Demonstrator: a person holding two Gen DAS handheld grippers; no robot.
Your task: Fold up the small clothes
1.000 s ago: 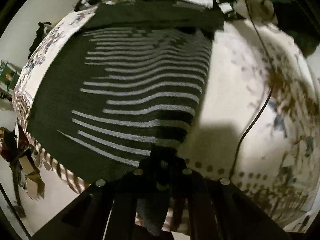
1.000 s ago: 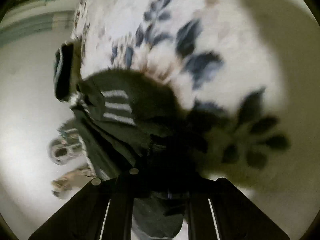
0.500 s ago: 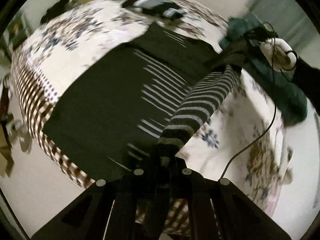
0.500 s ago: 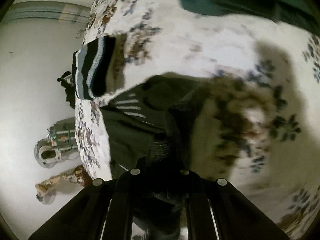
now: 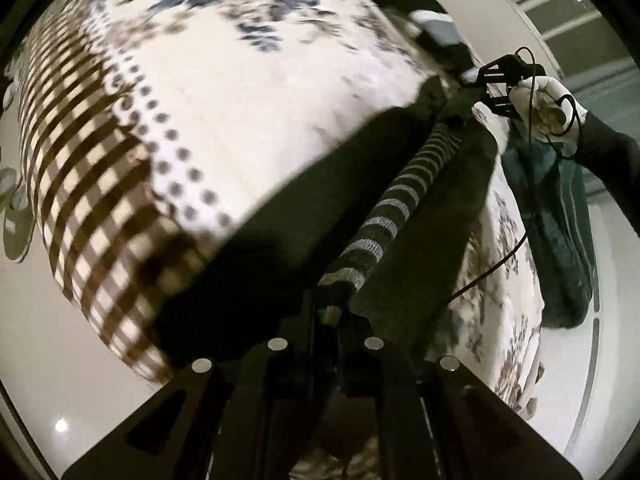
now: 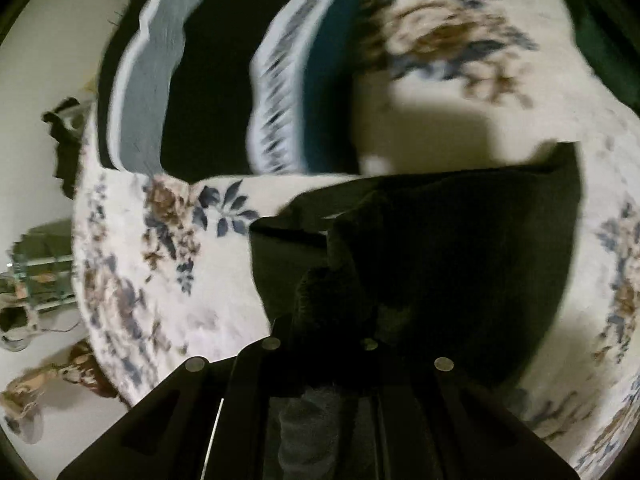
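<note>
Overhead, floral bedspread (image 5: 248, 92) with checked border, pale floor (image 5: 68, 384) below.

A home bedroom: a bed (image 5: 248, 92) under a floral bedspread fills the frame, clothes (image 6: 224, 80) piled on it, slippers (image 5: 16, 232) at left on the pale floor (image 5: 52, 360).

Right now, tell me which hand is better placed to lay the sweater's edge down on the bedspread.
Probably left. Both tongs are shut on the dark striped sweater, stretched between them. The left tongs hold the end over open bedspread; the right tongs sit close to another folded garment.
</note>
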